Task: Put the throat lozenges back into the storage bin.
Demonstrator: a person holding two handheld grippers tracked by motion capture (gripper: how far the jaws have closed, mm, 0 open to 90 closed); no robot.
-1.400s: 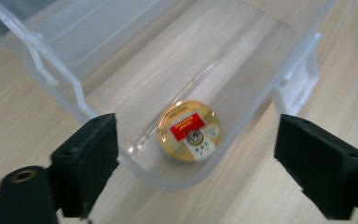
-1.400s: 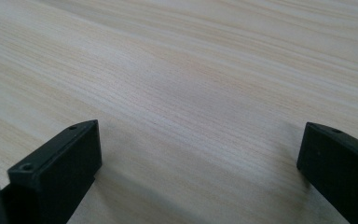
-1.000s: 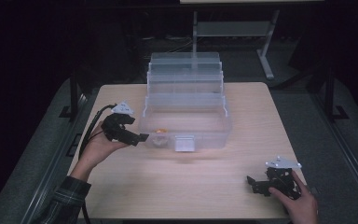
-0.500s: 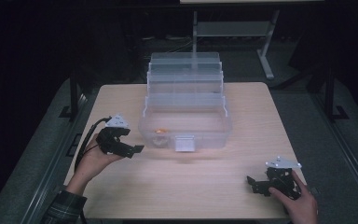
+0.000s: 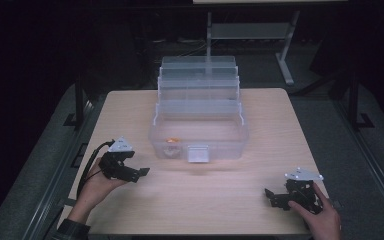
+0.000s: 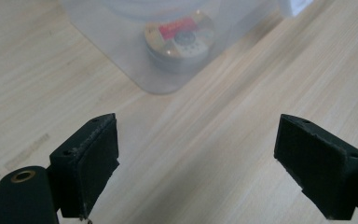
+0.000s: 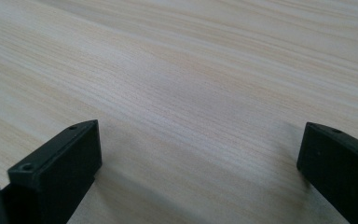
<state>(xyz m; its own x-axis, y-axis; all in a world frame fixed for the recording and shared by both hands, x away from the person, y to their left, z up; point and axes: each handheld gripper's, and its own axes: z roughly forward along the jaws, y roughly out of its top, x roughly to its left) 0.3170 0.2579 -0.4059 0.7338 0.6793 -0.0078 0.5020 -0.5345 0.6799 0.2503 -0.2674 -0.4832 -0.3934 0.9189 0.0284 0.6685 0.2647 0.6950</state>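
now | left gripper (image 5: 141, 173) lower left of frame, jaws spread, empty | right gripper (image 5: 270, 194) lower right, jaws spread over bare table (image 5: 280, 130) | clear tiered box (image 5: 200, 125) centre, small round tin (image 6: 181, 39) in its near-left corner | risk: a jaw could knock the box wall and slide it | hard to make out: upper trays' contents
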